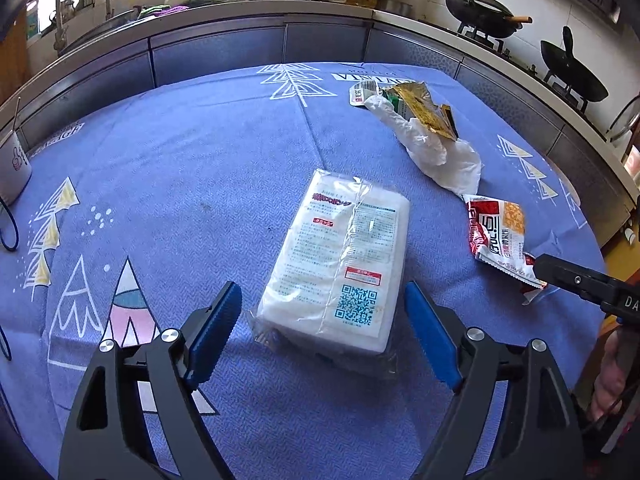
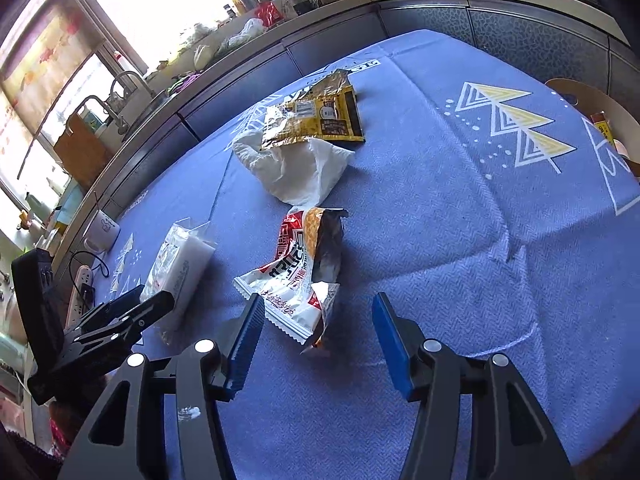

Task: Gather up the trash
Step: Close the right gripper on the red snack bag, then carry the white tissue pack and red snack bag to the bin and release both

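Observation:
A white tissue pack in clear wrap [image 1: 340,264] lies on the blue tablecloth between the open fingers of my left gripper [image 1: 322,324]; it also shows in the right wrist view [image 2: 176,264]. A red and white snack wrapper [image 2: 300,268] lies just ahead of my open right gripper [image 2: 318,328], its near end between the fingertips; it shows in the left wrist view [image 1: 500,236] too. Farther back lie a crumpled white tissue [image 2: 296,168] and a gold and black wrapper [image 2: 320,116]. Both grippers are empty.
A white mug [image 1: 12,168] stands at the table's left edge, with a power strip and cable [image 2: 80,284] near it. A wooden chair back [image 2: 592,112] is at the right. The kitchen counter, sink and woks [image 1: 484,16] lie beyond the table.

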`<action>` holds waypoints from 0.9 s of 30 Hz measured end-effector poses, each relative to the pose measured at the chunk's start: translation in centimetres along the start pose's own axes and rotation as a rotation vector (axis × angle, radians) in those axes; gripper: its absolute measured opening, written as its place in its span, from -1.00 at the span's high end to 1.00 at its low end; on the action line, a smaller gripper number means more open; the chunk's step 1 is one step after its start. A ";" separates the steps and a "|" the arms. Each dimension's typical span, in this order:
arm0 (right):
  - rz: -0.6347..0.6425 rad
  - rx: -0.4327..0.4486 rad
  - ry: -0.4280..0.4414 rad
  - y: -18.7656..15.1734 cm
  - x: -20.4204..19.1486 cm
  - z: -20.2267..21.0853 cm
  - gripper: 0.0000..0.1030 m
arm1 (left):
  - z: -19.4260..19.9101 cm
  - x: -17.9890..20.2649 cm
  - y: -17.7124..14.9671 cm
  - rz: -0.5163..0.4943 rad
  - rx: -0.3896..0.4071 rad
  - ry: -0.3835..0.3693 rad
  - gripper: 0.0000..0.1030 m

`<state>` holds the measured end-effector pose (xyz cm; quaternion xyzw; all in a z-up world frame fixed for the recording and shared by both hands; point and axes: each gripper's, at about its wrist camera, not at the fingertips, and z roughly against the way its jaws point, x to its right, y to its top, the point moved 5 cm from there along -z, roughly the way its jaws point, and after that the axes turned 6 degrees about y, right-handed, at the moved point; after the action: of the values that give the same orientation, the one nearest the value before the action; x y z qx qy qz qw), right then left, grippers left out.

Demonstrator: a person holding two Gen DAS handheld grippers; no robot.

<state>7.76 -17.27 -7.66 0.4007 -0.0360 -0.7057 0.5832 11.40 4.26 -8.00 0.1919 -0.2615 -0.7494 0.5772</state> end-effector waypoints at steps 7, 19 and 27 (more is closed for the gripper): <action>0.017 -0.017 0.033 -0.4 -0.5 -0.8 -0.10 | -0.8 0.3 -0.5 -0.012 -0.029 0.038 -0.43; 0.051 -0.013 0.087 -0.2 -0.9 -0.9 0.93 | 0.0 2.3 0.9 -0.069 -0.014 0.098 -0.18; 0.017 0.069 0.077 1.5 1.9 1.9 0.93 | 0.8 5.3 3.4 -0.132 0.025 0.097 -0.18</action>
<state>7.80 -20.21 -6.59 0.4469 -0.0412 -0.6833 0.5758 12.14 -1.41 -5.21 0.2522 -0.2293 -0.7724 0.5359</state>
